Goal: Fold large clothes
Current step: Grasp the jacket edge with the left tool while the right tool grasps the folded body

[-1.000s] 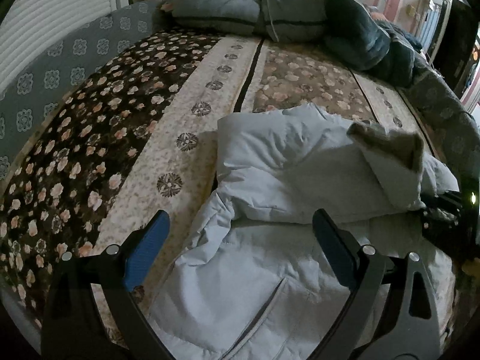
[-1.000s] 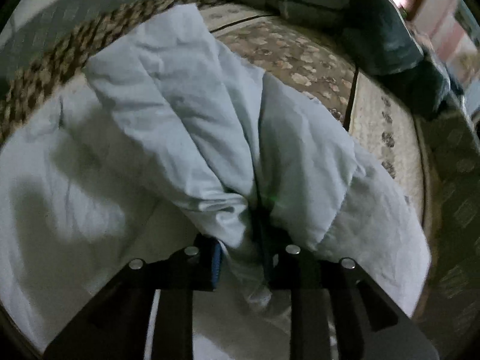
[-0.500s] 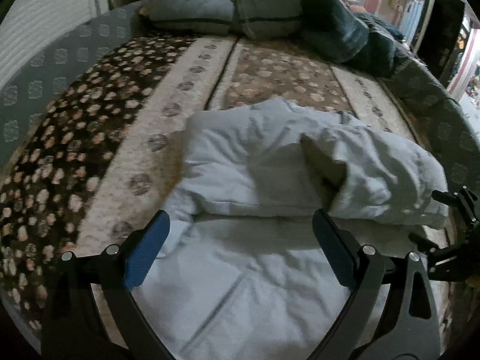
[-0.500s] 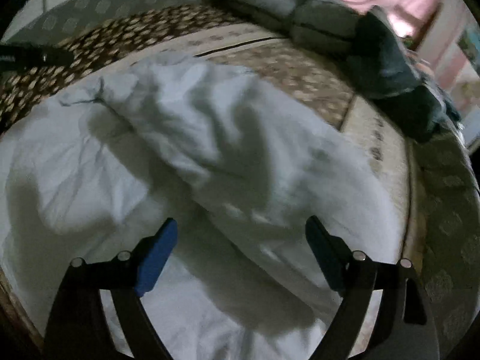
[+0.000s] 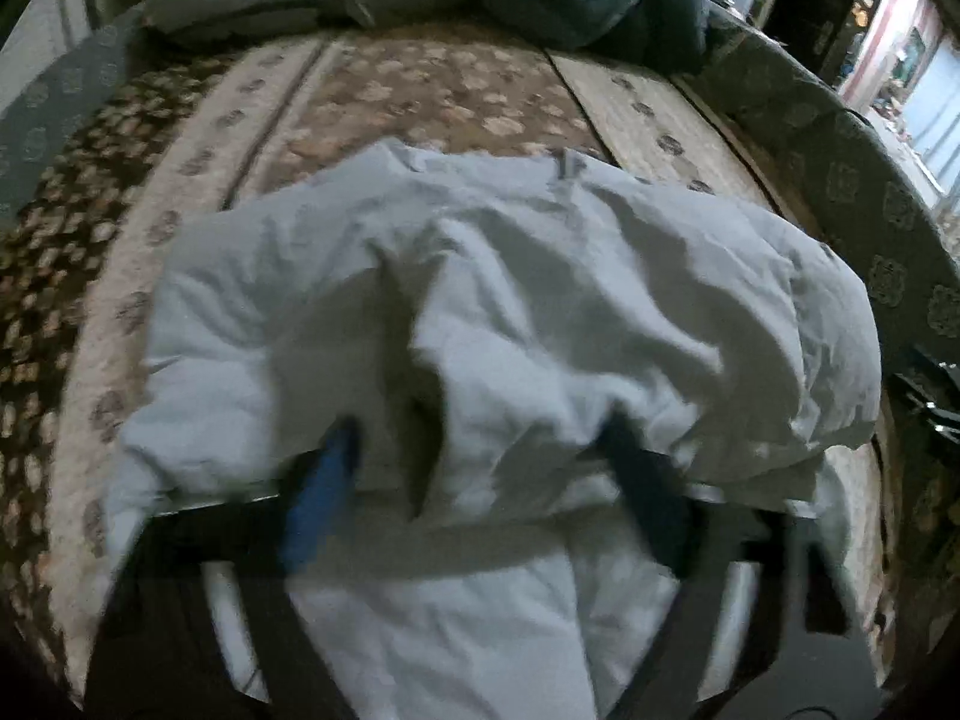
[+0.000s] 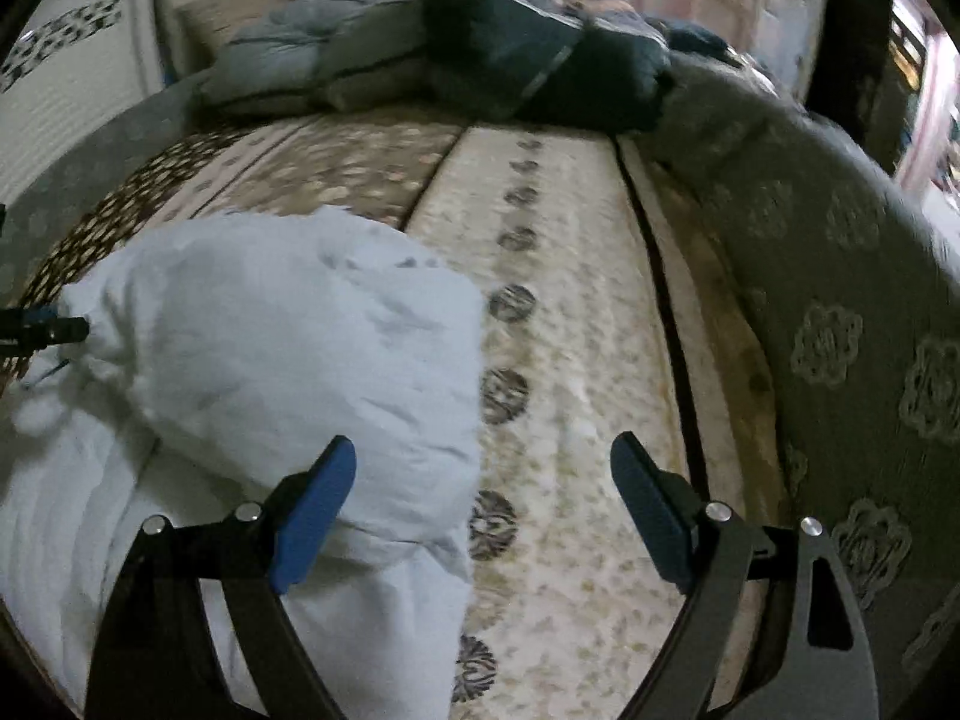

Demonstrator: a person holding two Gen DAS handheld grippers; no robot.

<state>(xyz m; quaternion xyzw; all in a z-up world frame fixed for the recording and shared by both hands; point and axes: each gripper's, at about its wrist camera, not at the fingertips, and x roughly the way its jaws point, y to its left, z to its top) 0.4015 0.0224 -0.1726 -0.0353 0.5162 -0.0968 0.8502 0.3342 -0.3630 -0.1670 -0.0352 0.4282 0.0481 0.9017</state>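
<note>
A pale blue padded jacket [image 5: 600, 312] lies on the flowered bedspread [image 5: 450, 96], its upper part folded over into a thick roll. My left gripper [image 5: 480, 438] has both fingers pushed in under that roll. Its jaws are closing with the bunched fabric between them, and the picture is blurred there. In the right wrist view the jacket [image 6: 270, 348] fills the left side. My right gripper [image 6: 483, 450] stands open at the jacket's right edge, with its left pad against the fabric and bare bedspread [image 6: 570, 360] between the fingers. The left gripper [image 6: 42, 330] shows at the far left edge.
Several folded padded garments, grey-blue [image 6: 312, 48] and dark [image 6: 540, 42], are piled at the far end of the bed. A grey patterned border [image 6: 840, 300] runs down the bed's right side. A ribbed white panel [image 6: 60, 108] stands at the left.
My right gripper let go of the jacket's fold, opened wide and swung right to the jacket's edge. The left gripper moved forward into the folded roll, and its fingers have drawn closer together.
</note>
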